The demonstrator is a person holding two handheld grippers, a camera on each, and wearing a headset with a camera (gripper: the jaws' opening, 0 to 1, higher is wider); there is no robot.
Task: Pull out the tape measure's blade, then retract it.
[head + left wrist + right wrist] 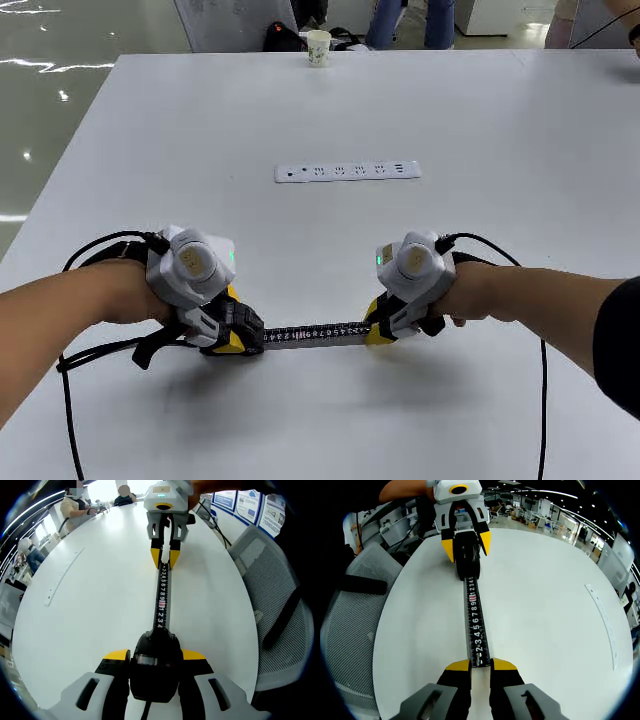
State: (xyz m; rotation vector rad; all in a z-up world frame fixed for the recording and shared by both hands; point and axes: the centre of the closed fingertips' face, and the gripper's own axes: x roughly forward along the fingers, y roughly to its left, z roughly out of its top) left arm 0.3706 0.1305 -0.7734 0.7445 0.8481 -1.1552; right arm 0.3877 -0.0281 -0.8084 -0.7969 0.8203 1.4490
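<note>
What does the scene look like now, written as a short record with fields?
blade: pulled out, straight between the two grippers
left gripper: shut on the tape measure case
right gripper: shut on the blade's free end
table: white; power strip and paper cup lie farther away

White desk [450,110], plain top. Mid-desk: white power strip [348,171], flat, long side across my view. Far edge: paper cup [318,47], upright, well apart from the strip. Near my edge: tape [240,328] w/ blade [315,333] out, running L-R low along the desk, numbers up; can't tell if it touches. Black cables [66,410] trail over the desk both sides of me.
</note>
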